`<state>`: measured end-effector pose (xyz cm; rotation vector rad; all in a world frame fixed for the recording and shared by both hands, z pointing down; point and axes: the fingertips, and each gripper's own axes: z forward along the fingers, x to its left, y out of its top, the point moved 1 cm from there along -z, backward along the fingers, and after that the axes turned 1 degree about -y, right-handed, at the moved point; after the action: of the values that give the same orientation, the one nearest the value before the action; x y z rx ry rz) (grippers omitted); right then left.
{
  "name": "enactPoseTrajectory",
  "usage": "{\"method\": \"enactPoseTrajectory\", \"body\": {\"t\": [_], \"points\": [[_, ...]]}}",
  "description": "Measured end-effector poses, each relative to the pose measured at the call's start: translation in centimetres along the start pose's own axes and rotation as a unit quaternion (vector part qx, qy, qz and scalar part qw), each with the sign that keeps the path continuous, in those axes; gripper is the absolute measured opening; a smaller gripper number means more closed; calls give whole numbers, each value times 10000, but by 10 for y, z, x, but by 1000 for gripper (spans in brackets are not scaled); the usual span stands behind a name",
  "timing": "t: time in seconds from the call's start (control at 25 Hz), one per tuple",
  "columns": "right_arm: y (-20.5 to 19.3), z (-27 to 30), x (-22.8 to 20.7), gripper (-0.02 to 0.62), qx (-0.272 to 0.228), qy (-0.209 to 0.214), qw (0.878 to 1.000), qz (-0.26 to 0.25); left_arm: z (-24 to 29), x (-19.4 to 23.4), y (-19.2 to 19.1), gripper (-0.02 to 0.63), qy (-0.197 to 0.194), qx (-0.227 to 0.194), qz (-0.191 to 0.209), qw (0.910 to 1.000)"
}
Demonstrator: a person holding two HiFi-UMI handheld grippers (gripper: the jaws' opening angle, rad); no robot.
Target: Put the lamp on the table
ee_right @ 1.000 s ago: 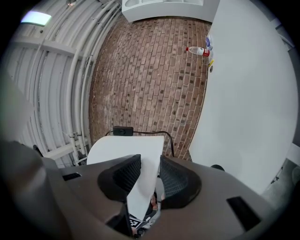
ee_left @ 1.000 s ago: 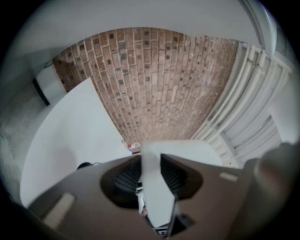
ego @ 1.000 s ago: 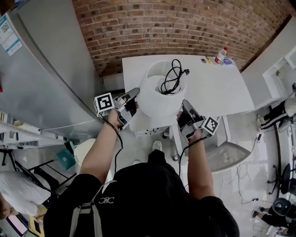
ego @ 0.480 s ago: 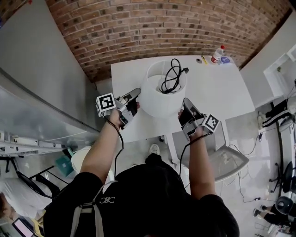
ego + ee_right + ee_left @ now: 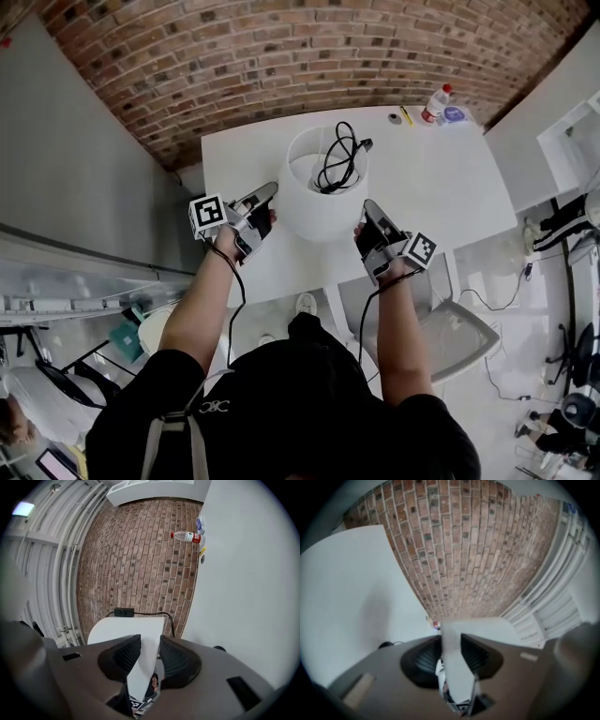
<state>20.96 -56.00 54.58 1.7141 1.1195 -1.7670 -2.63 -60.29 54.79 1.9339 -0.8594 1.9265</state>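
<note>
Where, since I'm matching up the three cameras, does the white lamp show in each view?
Head view: lamp at upper centre, over the table.
Left gripper view: lamp at lower centre, a white strip pinched between the jaws.
Right gripper view: lamp at lower centre, between the jaws, with the black cord above.
Shared landmark: the brick wall, behind the lamp in all three.

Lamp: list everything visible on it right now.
The lamp shows as a white, matte drum shade, upright and open on top, with a black cord and inline switch bundled inside. The left tongs and right tongs each pinch its thin wall on opposite sides. It is over the white table; contact can't be told.
</note>
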Motion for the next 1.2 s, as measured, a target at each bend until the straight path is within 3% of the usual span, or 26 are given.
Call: {"method": "enactPoseTrajectory", "body": {"t": [0.44,0.92,1.08,1.2], "points": [[9,5,-1,120,-62,342,9993,169,7,-1,3,127,-127,52,121,9998],[5,-2,-2,120,-153,156,9997,80,2,-1,0,127,-40,31,165,9999],[11,-12,-5,120,-354,2,9994,-33,-13,7,9,105,262,-242,355,9987],[15,-22,-4,95,-394,-161,9989,-203,-35,17,14,78,726,-398,451,9955]]}}
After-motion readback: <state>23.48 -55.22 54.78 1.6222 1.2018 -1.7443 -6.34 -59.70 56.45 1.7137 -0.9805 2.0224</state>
